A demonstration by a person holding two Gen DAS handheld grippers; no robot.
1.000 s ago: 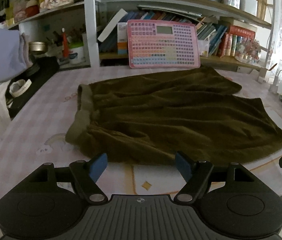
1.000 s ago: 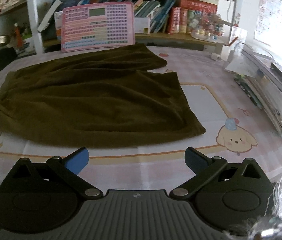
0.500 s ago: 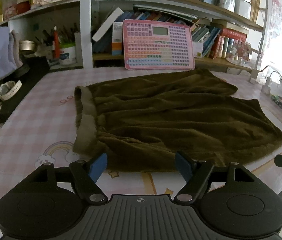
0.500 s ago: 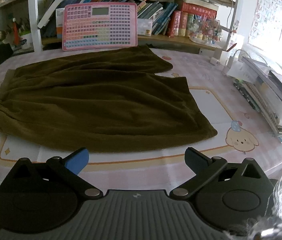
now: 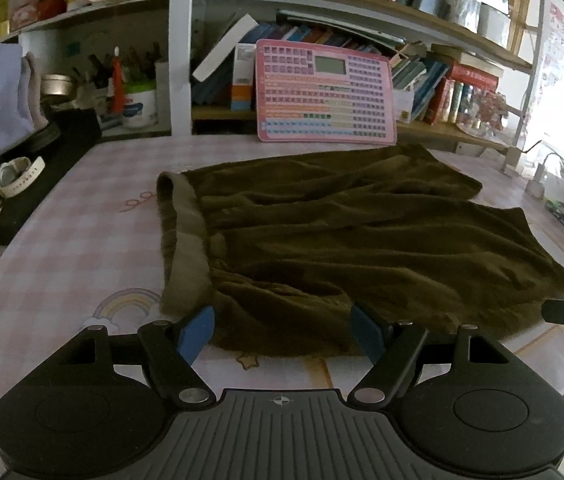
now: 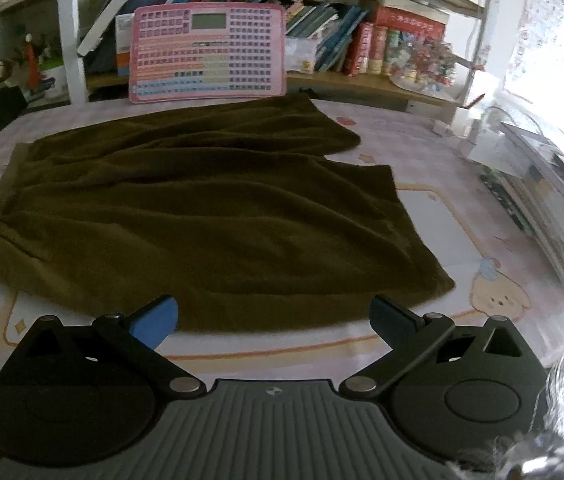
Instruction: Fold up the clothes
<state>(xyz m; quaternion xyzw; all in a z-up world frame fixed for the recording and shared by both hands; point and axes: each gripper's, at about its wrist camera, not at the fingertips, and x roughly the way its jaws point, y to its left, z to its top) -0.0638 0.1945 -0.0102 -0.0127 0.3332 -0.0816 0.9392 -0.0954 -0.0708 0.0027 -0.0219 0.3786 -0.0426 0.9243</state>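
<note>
Right now both of your grippers hang over the near hem of the olive-brown shorts (image 5: pixel 362 240), which lie spread flat on the pink checked worktop (image 5: pixel 81 232), waistband (image 5: pixel 183 240) to the left and the two leg openings to the right. Your left gripper (image 5: pixel 282 326) has its jaws standing apart with the near edge of the cloth between them but not pinched; your right gripper (image 6: pixel 273 316) is likewise wide apart, just short of the hem near the leg corner. To fold well, seat both pairs of pads on the same near edge — one by the waistband, one by the leg end — and pinch both layers before lifting, or the fold will probably skew.

As for containers, a white tub (image 5: pixel 139 104) on the back shelf holds what look like pens and brushes; a small metal bowl (image 5: pixel 55 85) sits beside it, contents not visible.
</note>
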